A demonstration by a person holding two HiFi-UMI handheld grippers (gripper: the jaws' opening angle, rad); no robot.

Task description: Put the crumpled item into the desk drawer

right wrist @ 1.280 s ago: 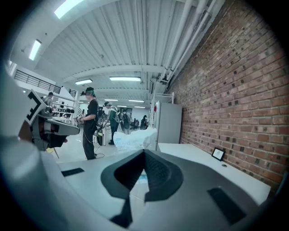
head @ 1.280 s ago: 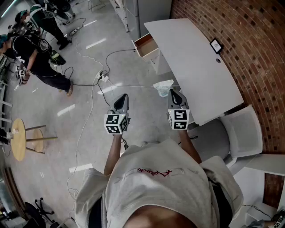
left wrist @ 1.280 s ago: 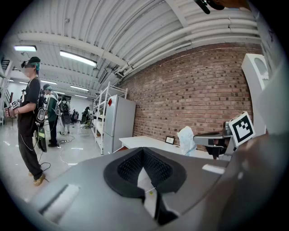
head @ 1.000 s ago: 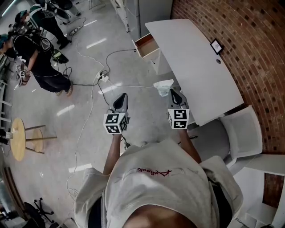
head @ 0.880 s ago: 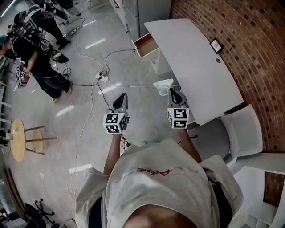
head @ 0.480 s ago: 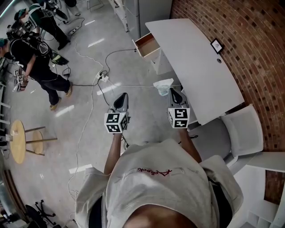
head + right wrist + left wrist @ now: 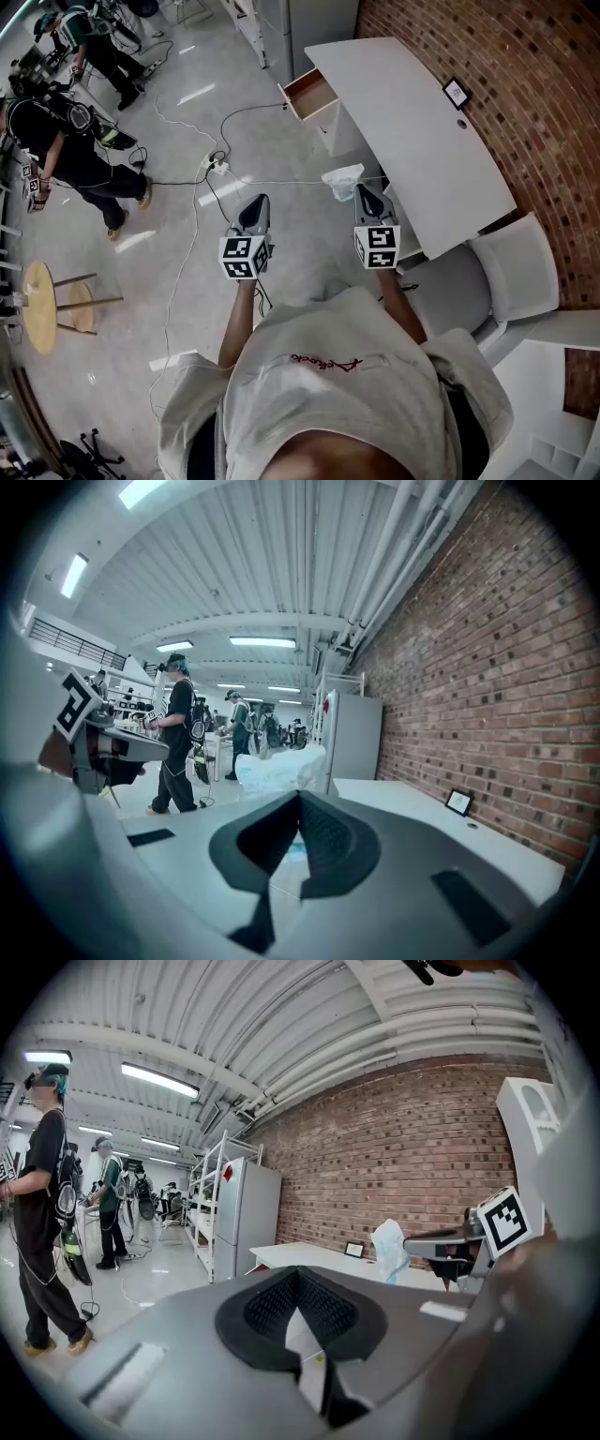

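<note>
Head view: crumpled item [image 7: 342, 180] btwn right gripper [image 7: 362, 191] jaws

A white chair [image 7: 511, 281] stands right of the right claw [image 7: 362, 191], with a brick wall [image 7: 544, 112] beyond it. Left of the left claw [image 7: 260, 202], cables [image 7: 178, 178] trail over the floor [image 7: 112, 272], a person in black [image 7: 80, 159] stands, and a round wooden stool [image 7: 39, 305] sits farther left

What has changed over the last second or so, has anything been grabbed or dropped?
Only the bystander in black has walked toward the head view's left edge. The right hand-held gripper remains shut on the crumpled item, short of the open drawer; the left hand-held gripper stays shut and empty.
</note>
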